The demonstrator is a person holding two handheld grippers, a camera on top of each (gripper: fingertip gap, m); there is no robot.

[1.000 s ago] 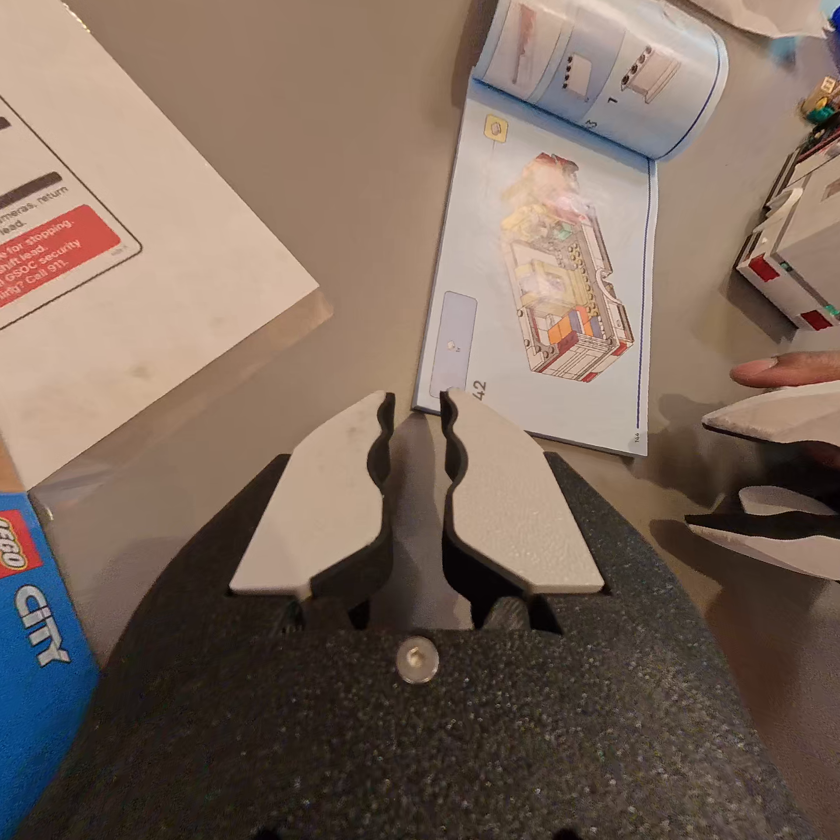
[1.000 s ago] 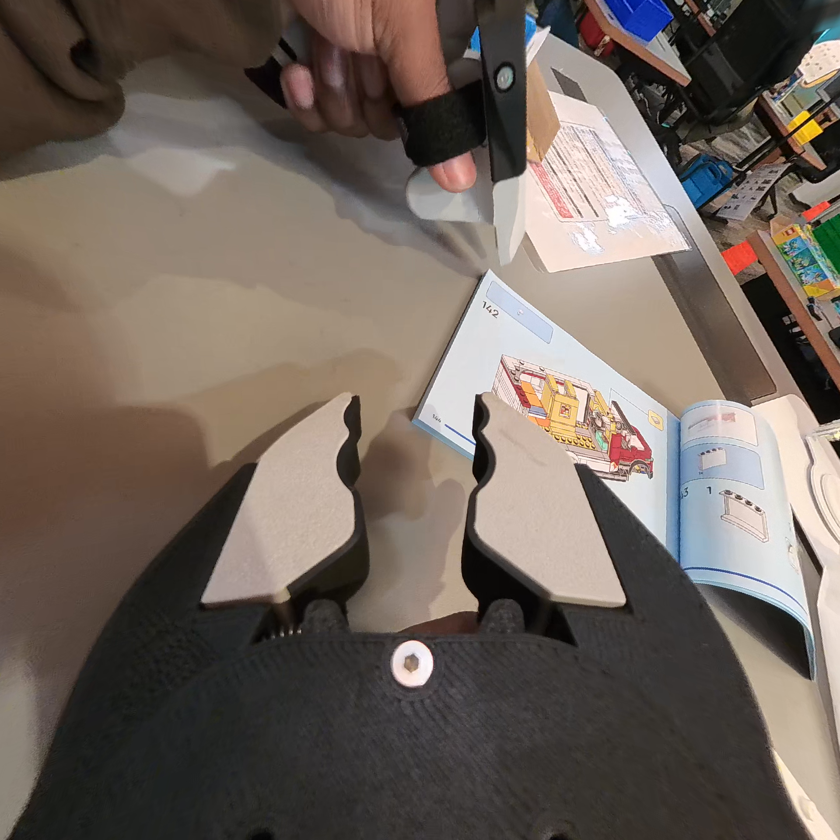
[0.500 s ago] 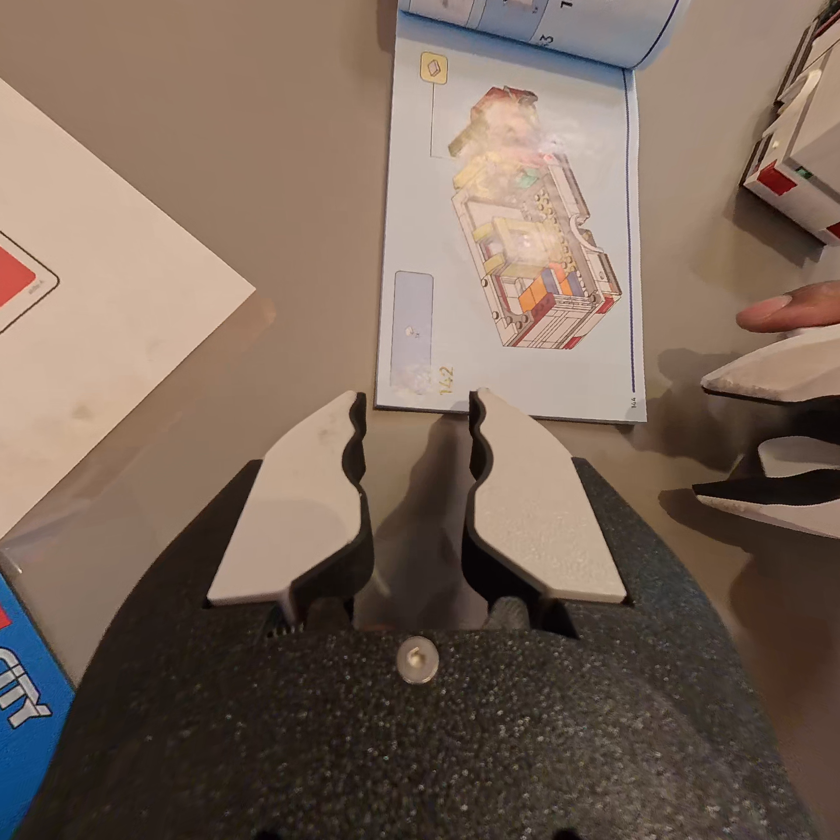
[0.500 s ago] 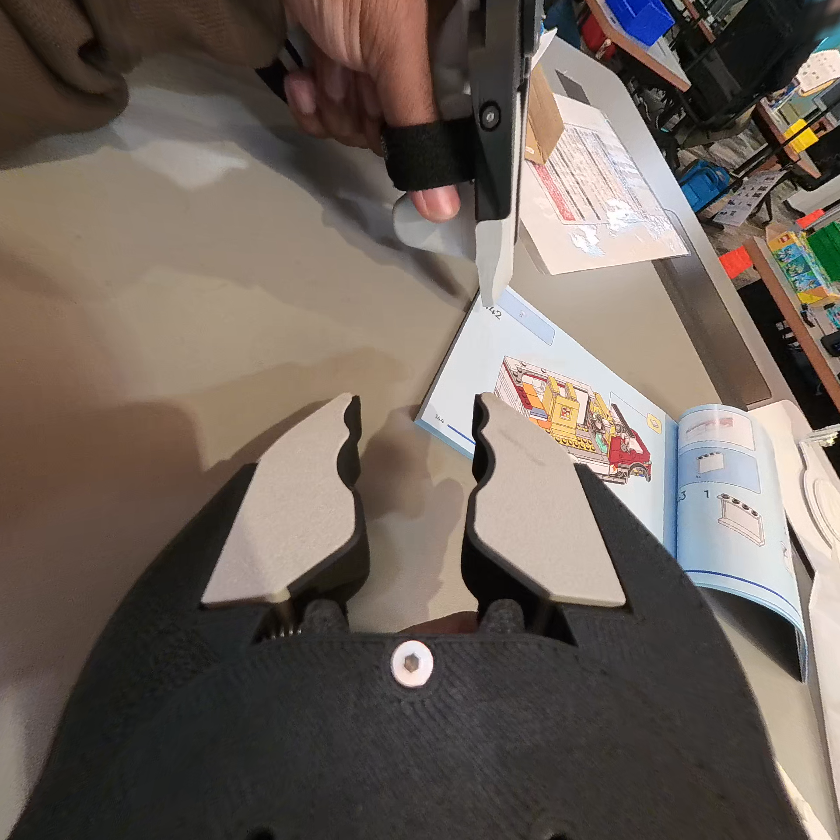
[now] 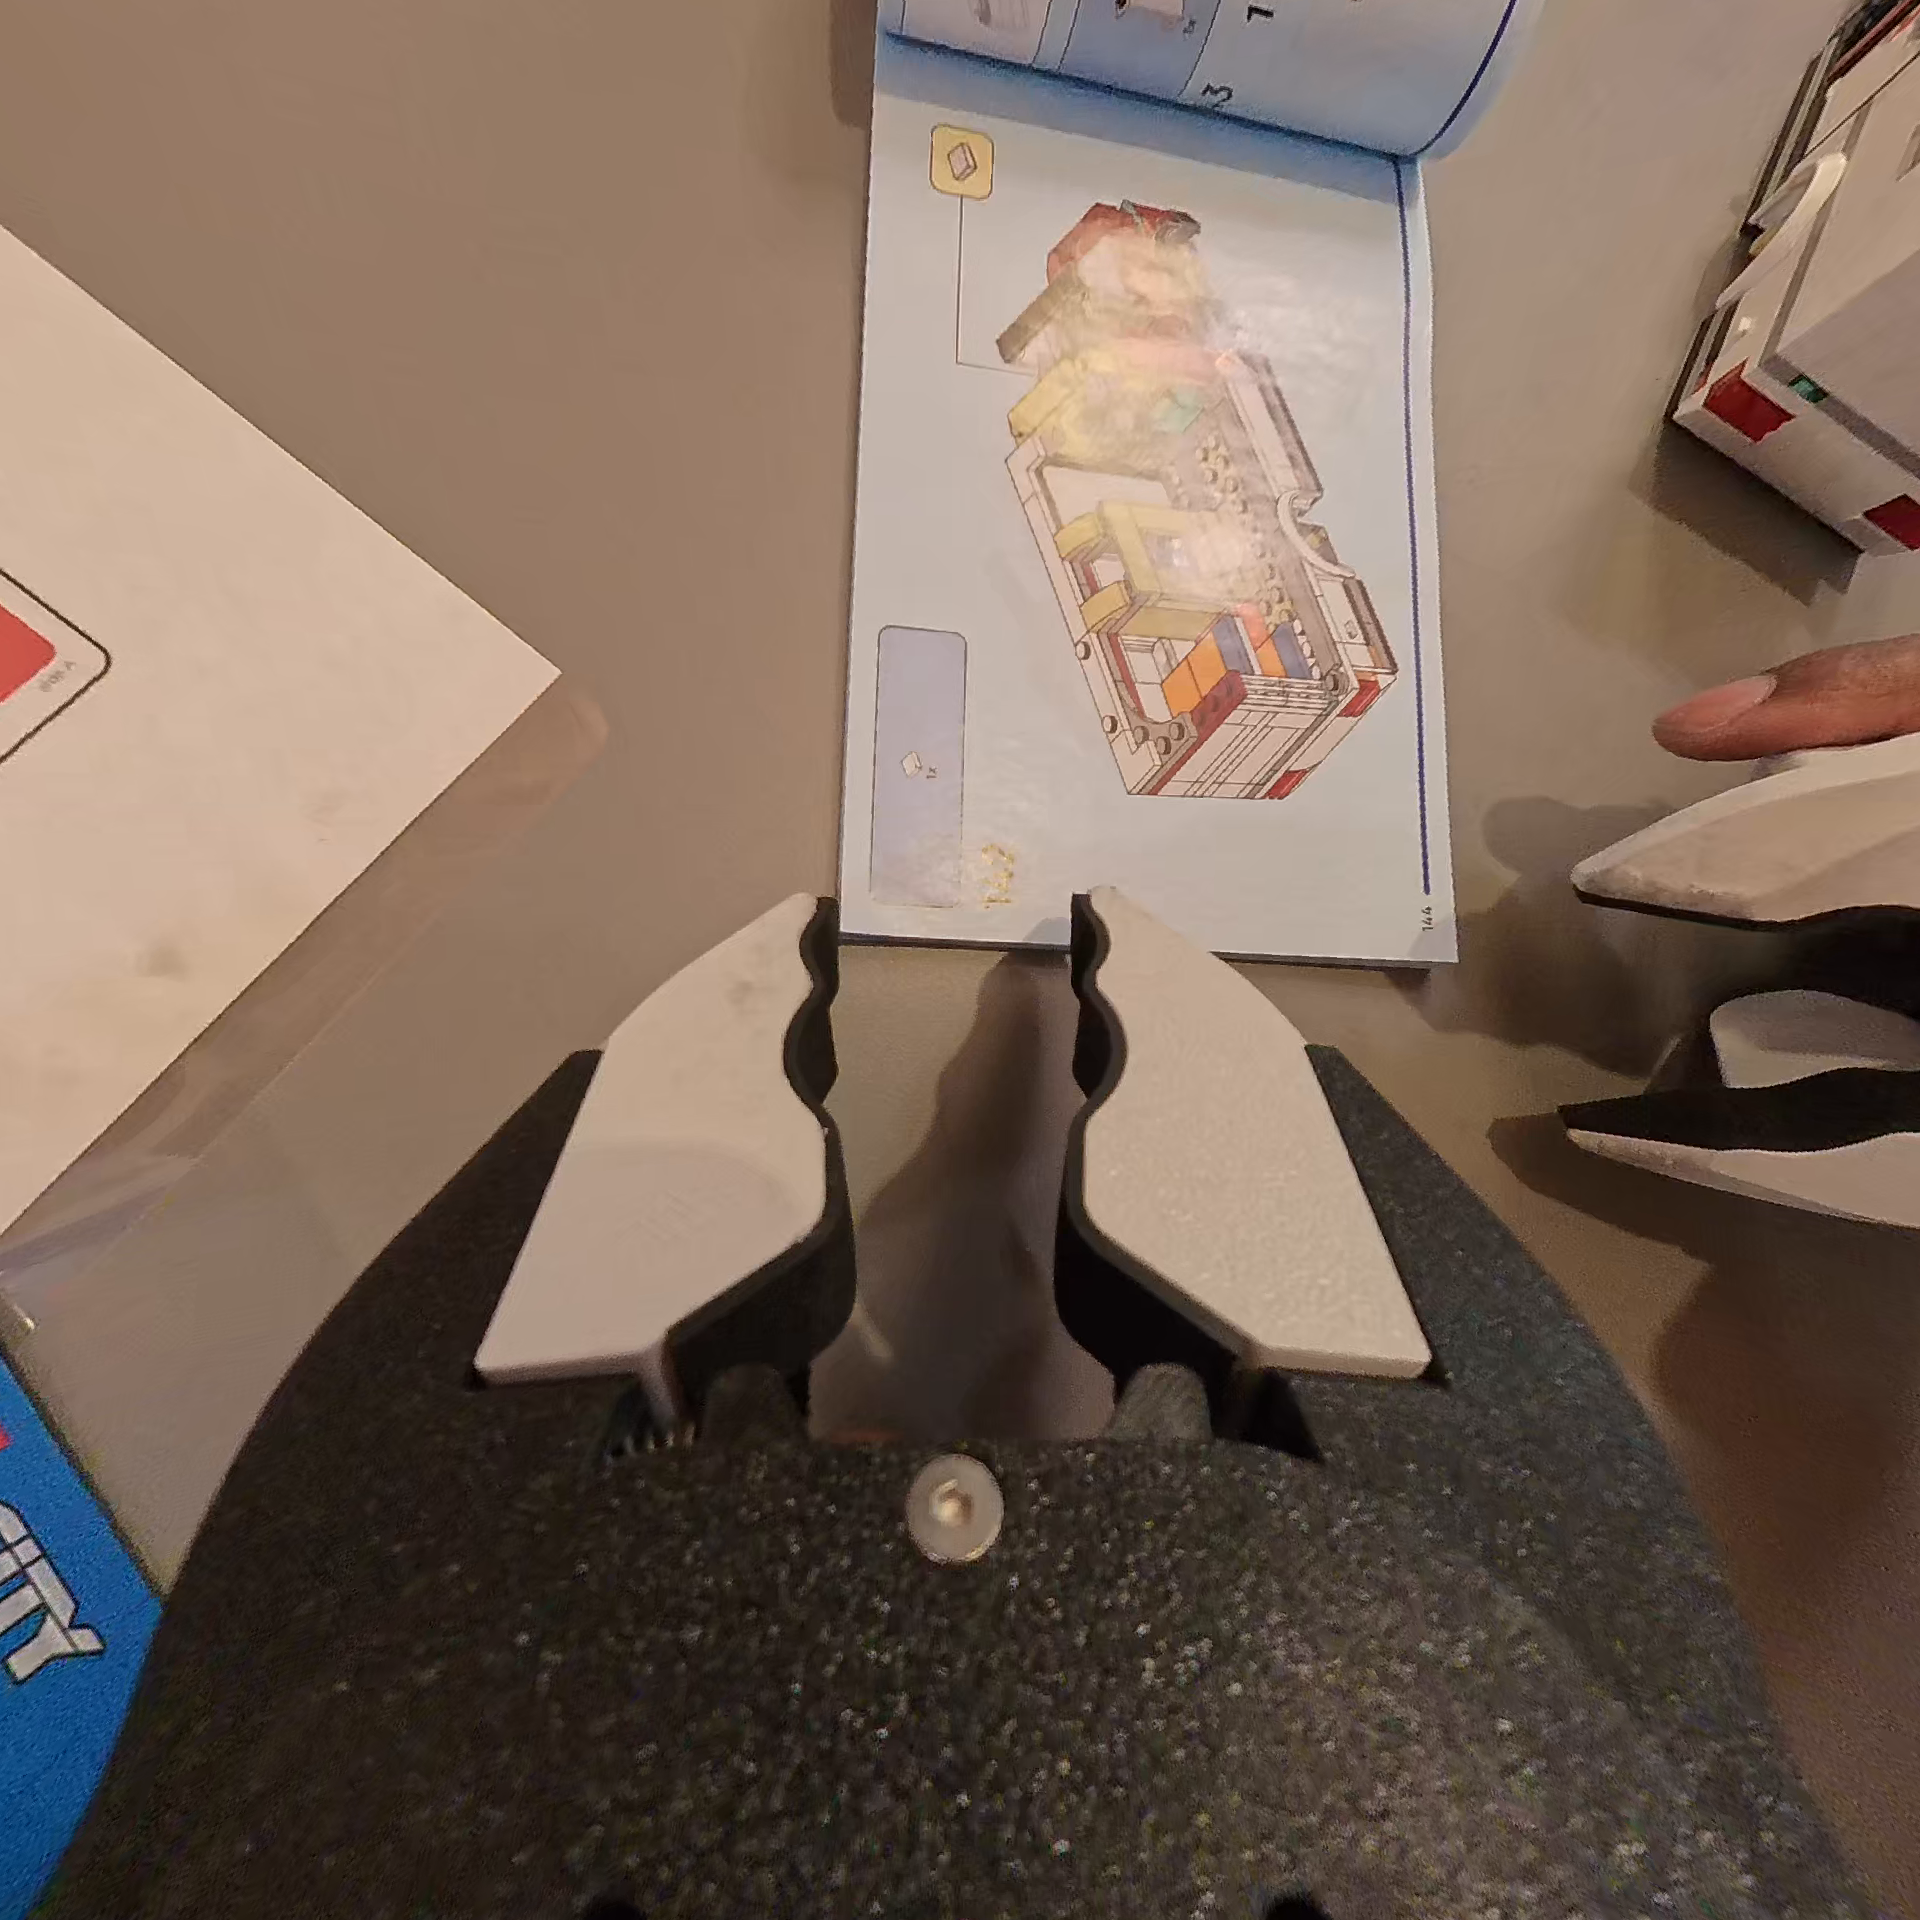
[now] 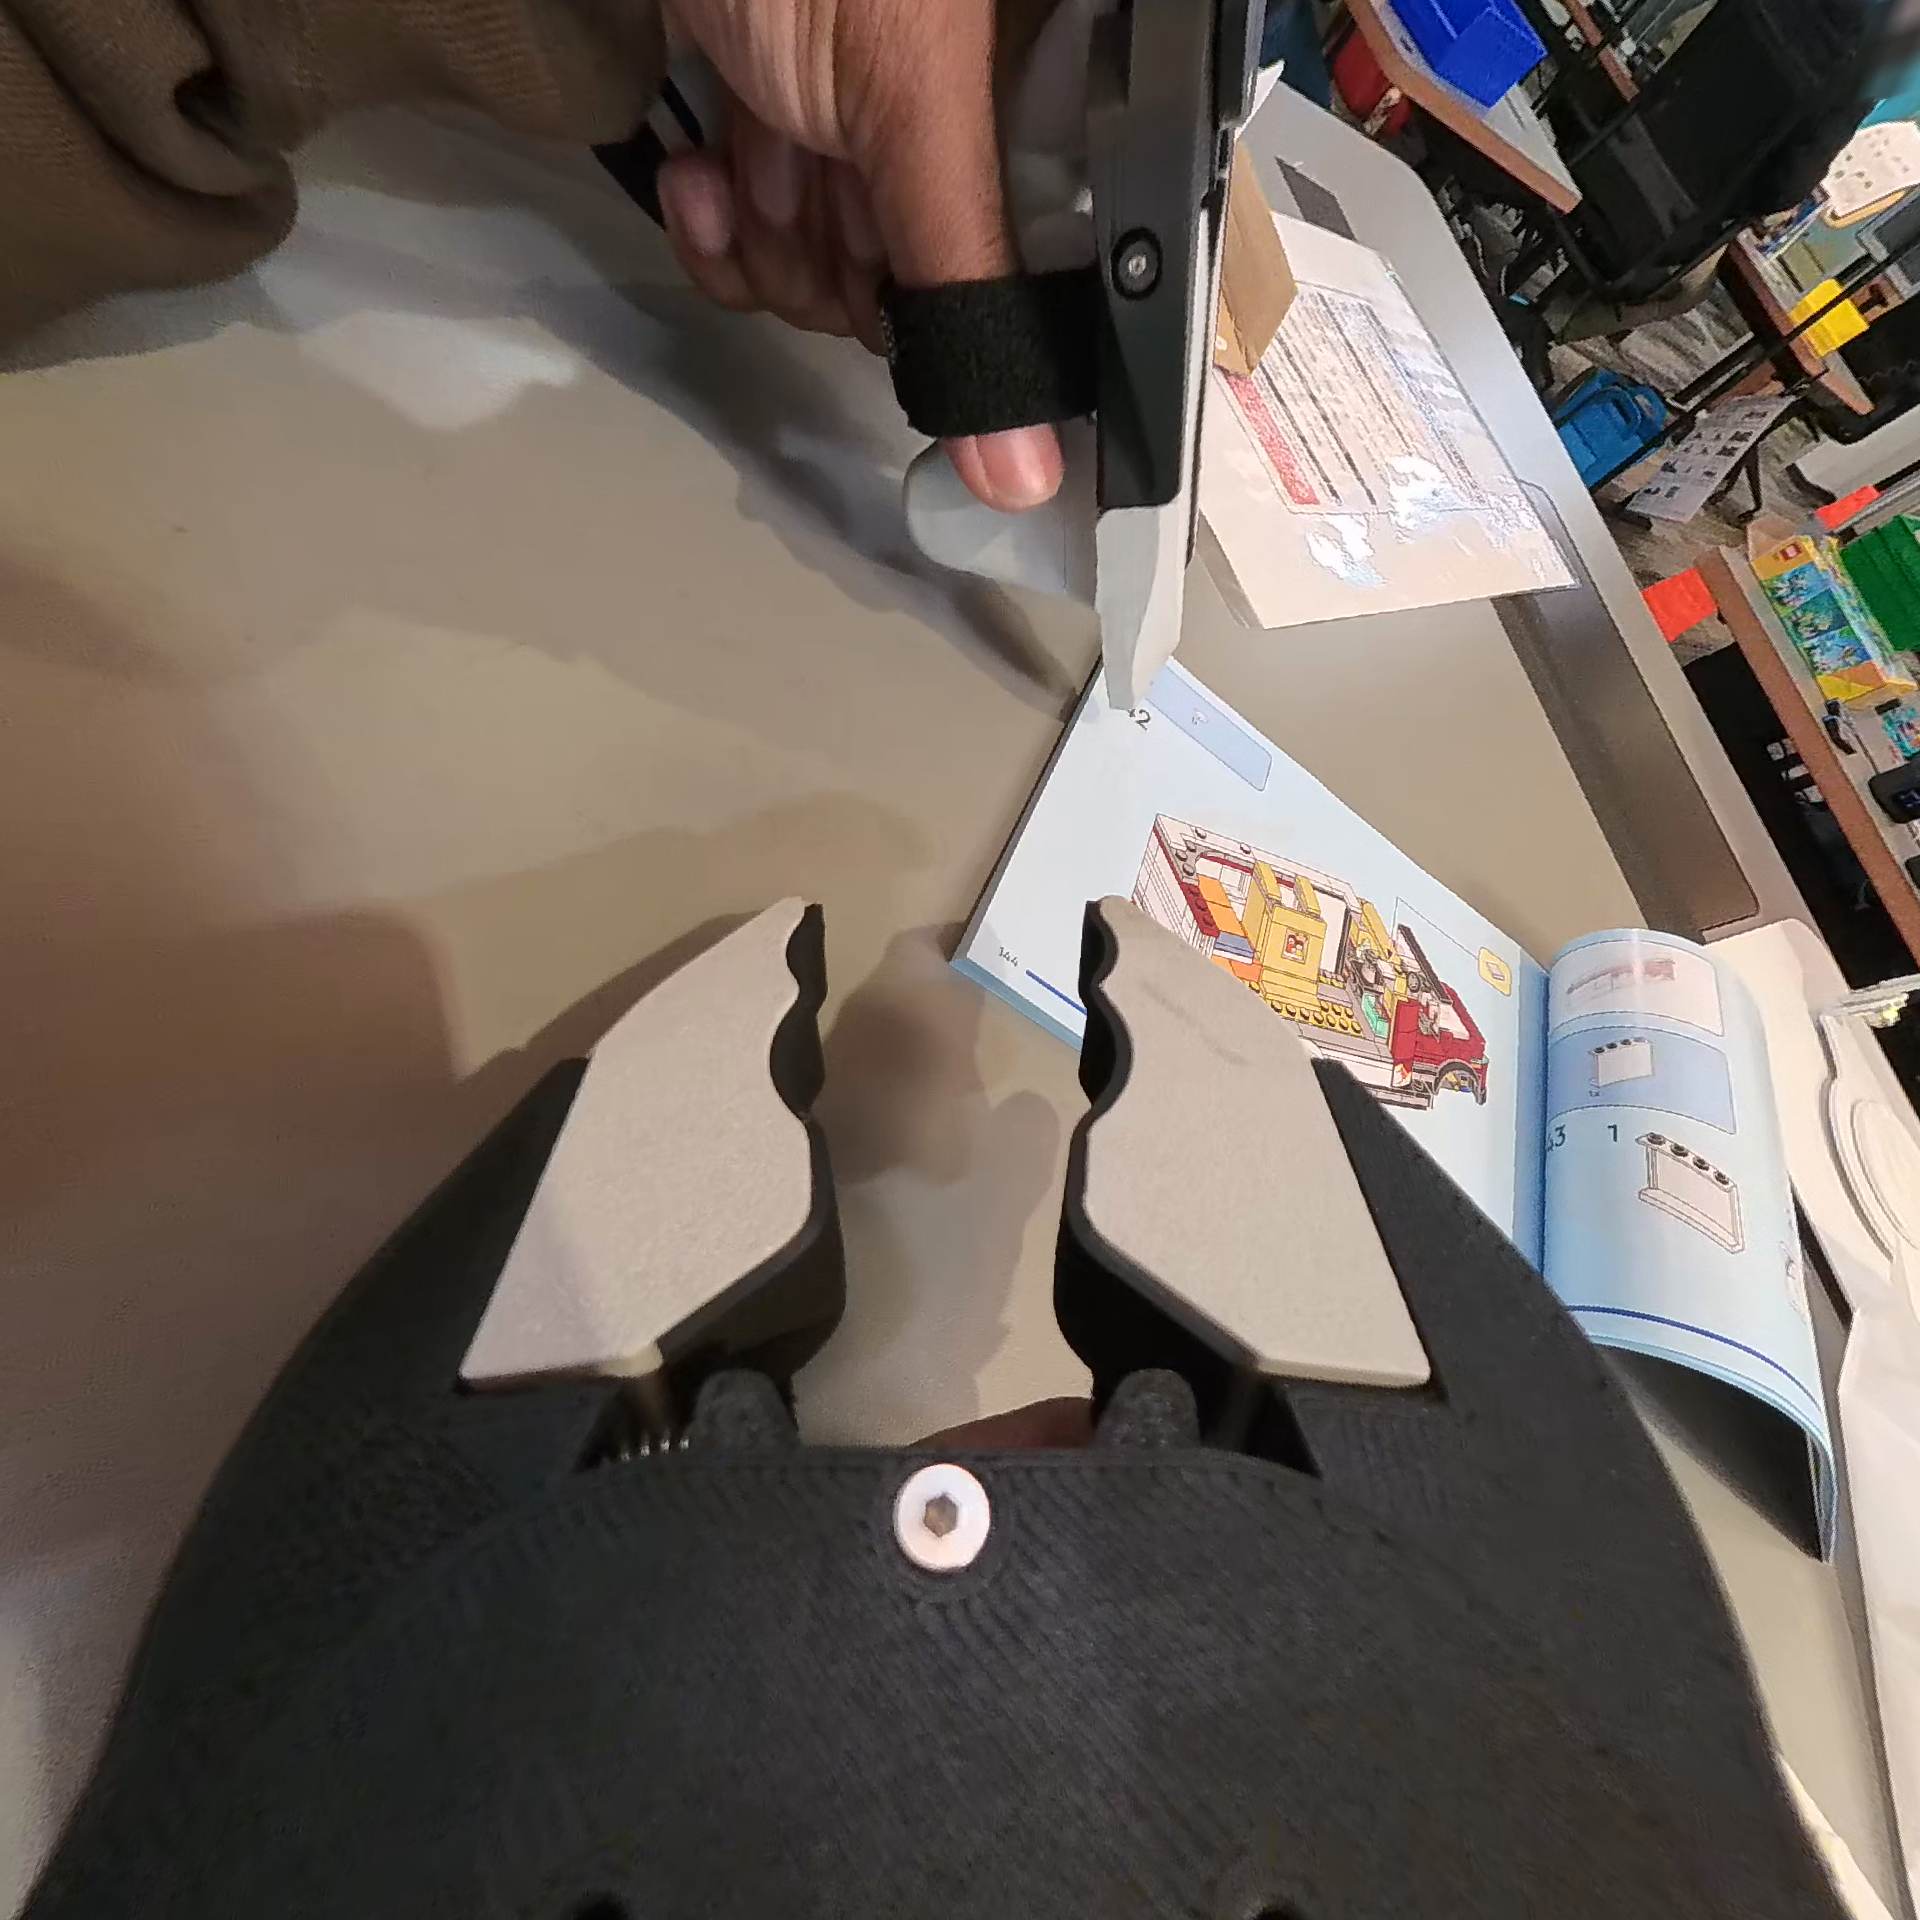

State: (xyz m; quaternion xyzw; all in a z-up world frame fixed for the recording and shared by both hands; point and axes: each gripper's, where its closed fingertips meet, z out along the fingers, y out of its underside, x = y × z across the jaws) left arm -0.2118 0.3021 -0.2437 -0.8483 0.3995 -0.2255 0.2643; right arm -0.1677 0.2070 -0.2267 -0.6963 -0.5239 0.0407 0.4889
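Two hand-held grippers hover over one open instruction booklet (image 5: 1143,520) lying flat on a grey-brown worktop (image 5: 623,312). The left hand-held gripper (image 5: 951,920) stands with its two grey fingers parted and nothing between them, their tips at the booklet's near edge; seen from the other side, one fingertip (image 6: 1132,644) hangs just over the booklet's corner. The right hand-held gripper (image 6: 945,925) is likewise spread and bare, poised beside the booklet's other near corner, one fingertip overlapping the page. One hand (image 6: 883,166), a black strap (image 6: 987,353) around one finger, grips the left tool. To the left of the booklet lies one laminated white sheet (image 5: 208,727), and nearer, one blue box (image 5: 52,1662). To the booklet's right sits one white-and-red brick model (image 5: 1818,364).
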